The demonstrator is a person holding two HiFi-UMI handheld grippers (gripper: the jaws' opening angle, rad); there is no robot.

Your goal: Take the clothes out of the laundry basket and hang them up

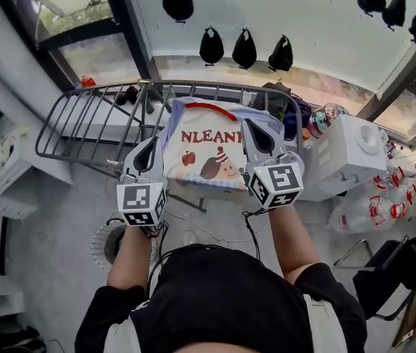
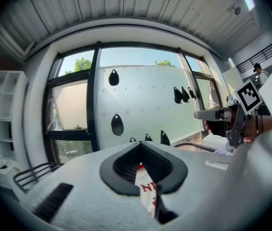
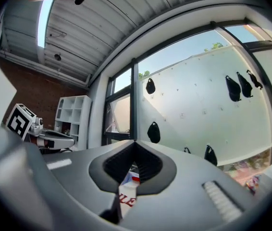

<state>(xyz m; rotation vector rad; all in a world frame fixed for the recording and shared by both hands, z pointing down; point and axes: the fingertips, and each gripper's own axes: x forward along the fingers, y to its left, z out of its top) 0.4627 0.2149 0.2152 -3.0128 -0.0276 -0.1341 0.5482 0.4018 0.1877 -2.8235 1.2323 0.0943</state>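
Black short-sleeved top [image 1: 223, 300]; grey left gripper [image 1: 151, 147] and right gripper [image 1: 255, 129], each with a black-and-white marker cube [image 1: 142, 203] and black cable [image 1: 250, 230] at its six o'clock

place: enclosed home balcony | cues: drying rack [image 1: 83, 123], windows [image 2: 73, 105], shelf unit [image 3: 71, 113]

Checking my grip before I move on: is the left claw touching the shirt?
Touching. The left gripper view shows the left claw shut on the shirt, with the printed cloth pinched inside it.
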